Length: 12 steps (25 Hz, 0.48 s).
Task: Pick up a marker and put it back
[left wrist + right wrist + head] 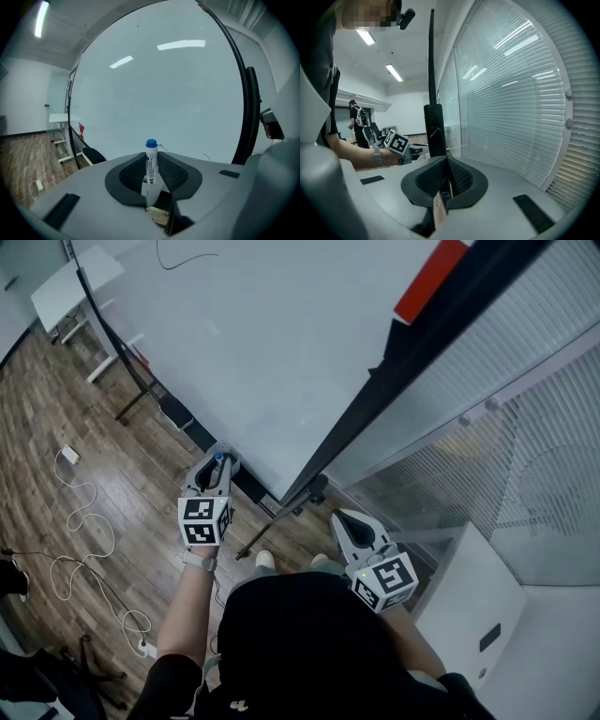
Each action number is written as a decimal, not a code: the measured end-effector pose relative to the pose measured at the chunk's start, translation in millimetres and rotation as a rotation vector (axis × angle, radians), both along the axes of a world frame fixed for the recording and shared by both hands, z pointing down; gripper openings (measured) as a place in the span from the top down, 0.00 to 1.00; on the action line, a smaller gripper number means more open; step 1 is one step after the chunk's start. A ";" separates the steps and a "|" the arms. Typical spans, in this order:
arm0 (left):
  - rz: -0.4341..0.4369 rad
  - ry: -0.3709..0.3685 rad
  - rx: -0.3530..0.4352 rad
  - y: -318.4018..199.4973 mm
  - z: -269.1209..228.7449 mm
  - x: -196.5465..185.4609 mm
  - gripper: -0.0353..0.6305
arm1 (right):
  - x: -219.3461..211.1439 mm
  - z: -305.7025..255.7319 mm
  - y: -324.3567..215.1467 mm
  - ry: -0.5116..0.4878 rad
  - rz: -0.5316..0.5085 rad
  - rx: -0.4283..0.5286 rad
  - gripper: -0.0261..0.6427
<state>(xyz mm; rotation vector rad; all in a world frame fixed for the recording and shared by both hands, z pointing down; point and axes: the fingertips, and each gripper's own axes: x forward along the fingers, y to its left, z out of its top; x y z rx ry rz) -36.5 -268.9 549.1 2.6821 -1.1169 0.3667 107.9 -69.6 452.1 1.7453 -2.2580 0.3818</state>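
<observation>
The person's black-clad torso fills the bottom of the head view, with both forearms extended forward. The right gripper is held just ahead of the torso. In the right gripper view its jaws are pressed fully together with nothing between them. The left gripper is held further forward, and its jaws are clamped on the marker. The marker stands lengthwise between the ribbed pads, with its blue cap projecting past the fingertips towards the whiteboard. Contact between cap and board cannot be determined. The whiteboard has a black frame and stands on a wooden floor. A glass partition with blinds runs along the right side. A white cable lies coiled on the floor to the left. A white table stands at the far end.
</observation>
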 end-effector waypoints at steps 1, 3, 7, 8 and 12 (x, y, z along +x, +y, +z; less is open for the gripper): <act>0.000 -0.001 0.001 0.4 -0.7 -0.1 0.83 | 0.1 0.0 -0.7 -0.001 -0.003 0.001 0.92; -0.002 -0.003 0.007 1.6 -4.9 -1.7 0.83 | -1.4 -1.0 -2.2 -0.004 -0.014 0.002 0.92; -0.033 0.007 0.019 4.5 -16.9 -10.9 0.82 | -10.5 -3.7 -4.3 -0.011 -0.060 0.000 0.92; -0.039 0.007 0.019 7.5 -20.5 -13.2 0.82 | -13.3 -4.1 -4.7 -0.014 -0.076 -0.001 0.92; -0.079 -0.002 0.023 19.8 -32.5 -29.2 0.79 | -28.0 -3.1 -8.7 -0.032 -0.144 -0.004 0.92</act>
